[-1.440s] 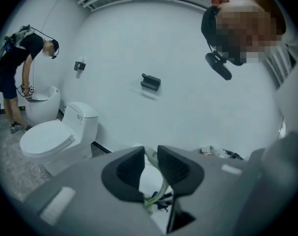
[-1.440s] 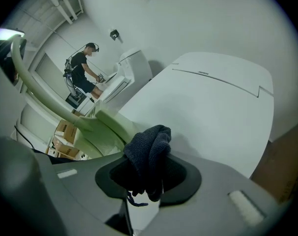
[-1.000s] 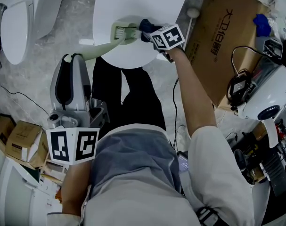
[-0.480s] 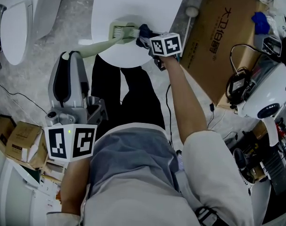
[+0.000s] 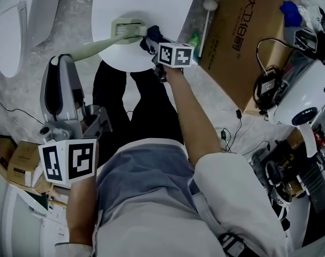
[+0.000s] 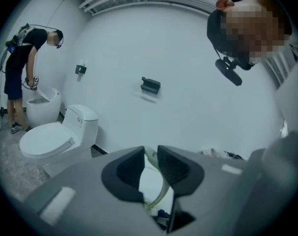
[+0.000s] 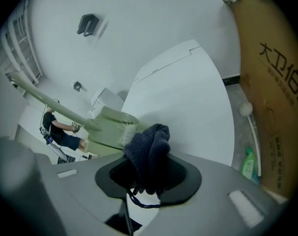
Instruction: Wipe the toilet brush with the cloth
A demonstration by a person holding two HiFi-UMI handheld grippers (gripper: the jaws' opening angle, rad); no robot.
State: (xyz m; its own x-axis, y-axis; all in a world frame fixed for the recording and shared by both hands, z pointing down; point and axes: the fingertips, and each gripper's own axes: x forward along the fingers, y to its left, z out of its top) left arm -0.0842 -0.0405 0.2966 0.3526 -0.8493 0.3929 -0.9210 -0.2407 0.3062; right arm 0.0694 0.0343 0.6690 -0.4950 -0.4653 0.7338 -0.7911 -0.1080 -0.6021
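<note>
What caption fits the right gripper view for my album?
The right gripper, shut on a dark blue cloth, holds it against the pale green toilet brush above a white toilet lid.

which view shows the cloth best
The right gripper view: the cloth sits close and centred, clamped in the right gripper, at the brush bristles. The head view shows only a small dark bit of it by the brush. The left gripper view shows at most a dark speck.
</note>
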